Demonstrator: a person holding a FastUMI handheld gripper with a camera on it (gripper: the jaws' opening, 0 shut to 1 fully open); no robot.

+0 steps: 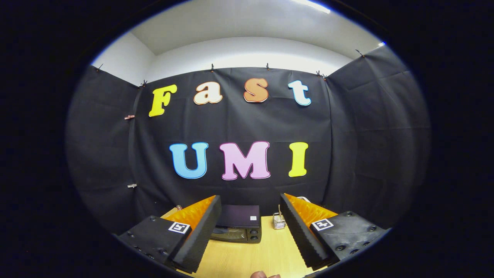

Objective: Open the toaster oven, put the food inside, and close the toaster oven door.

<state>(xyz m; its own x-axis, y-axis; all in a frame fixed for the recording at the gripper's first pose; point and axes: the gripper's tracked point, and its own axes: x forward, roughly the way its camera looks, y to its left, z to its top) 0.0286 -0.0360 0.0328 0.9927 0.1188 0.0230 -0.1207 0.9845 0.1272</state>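
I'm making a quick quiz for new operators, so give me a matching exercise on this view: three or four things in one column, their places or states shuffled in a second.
Things
1. toaster oven
2. small wire basket
3. gripper
4. table

Places or states
A. open, nothing between the fingers
B. light wood, bearing the other things
C. ahead of the fingers, door shut, partly hidden by one finger
D. beside the oven, near the other finger

Pairs: 1-C, 2-D, 3-A, 4-B
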